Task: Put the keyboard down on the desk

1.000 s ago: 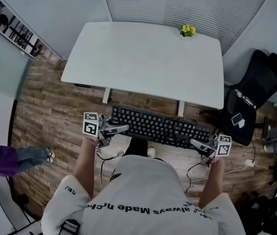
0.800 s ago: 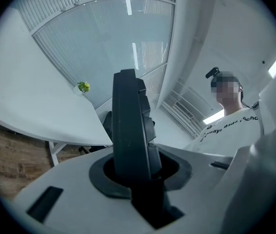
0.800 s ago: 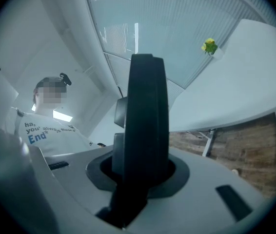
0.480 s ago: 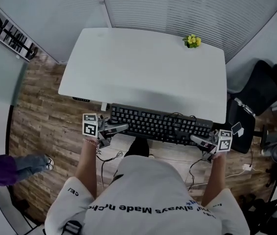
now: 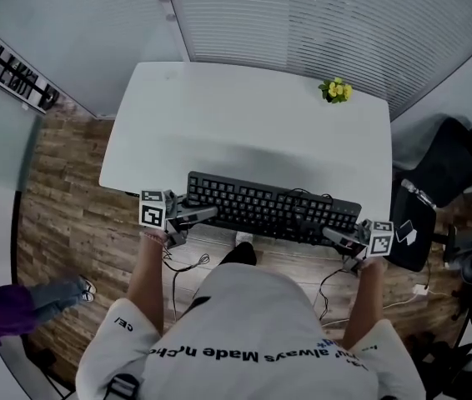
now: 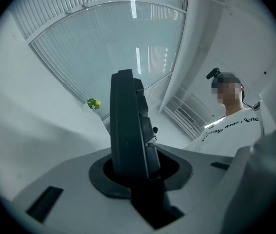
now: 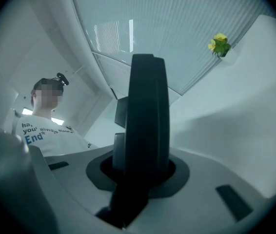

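**Keyboard held by both ends above the desk's near edge**

Head view from above. The black keyboard point(image 5: 273, 211) lies with its long axis left to right, nearly parallel to the near edge of the white desk point(image 5: 244, 115), its right end a little nearer the person than its left. The keys face up. The back edge points toward the desk's far side and the front edge toward the person. The keyboard covers the desk's near edge, most of its body over the desktop. Whether it touches the surface cannot be told.

The left gripper point(image 5: 198, 216) is pinched on the keyboard's left end, just off the desk's near left corner. The right gripper point(image 5: 336, 236) is clamped on the right end, beside the desk's near right corner. In each gripper view the keyboard appears edge-on as a dark upright slab seated between the jaws, with the desktop spreading pale beyond it.

A small yellow-flowered plant point(image 5: 336, 91) stands at the desk's far right corner. A black chair point(image 5: 453, 157) sits off the desk's right side. Wood flooring point(image 5: 61, 182) shows to the desk's left.
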The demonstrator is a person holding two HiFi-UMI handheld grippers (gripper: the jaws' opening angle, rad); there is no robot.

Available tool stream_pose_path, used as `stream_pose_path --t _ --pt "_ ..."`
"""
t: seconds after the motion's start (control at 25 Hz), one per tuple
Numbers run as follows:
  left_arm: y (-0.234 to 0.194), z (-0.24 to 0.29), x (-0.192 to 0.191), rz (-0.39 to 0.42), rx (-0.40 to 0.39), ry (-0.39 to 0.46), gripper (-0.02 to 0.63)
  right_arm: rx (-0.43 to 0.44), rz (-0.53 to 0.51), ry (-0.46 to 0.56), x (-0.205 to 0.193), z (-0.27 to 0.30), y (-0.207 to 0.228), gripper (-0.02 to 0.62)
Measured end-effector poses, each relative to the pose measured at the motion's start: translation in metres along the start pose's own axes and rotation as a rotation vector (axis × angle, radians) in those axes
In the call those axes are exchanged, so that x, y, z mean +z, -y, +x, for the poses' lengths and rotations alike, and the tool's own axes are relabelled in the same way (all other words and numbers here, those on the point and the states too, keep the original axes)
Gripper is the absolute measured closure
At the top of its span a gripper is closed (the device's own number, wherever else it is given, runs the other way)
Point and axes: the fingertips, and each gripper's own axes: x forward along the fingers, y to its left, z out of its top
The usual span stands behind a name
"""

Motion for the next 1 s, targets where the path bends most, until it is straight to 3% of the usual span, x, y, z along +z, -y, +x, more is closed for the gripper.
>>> stream_pose_path --t 0.68,1.0 --pt "0.002 0.003 0.007 0.045 0.012 -0.007 0.479 -0.039 -0.077 0.048 0.006 -0.001 -0.001 0.475" --pt "-0.015 -0.002 0.012 0.031 0.094 0.028 0.462 -0.157 -0.126 0.099 0.023 0.005 0.014 0.433"
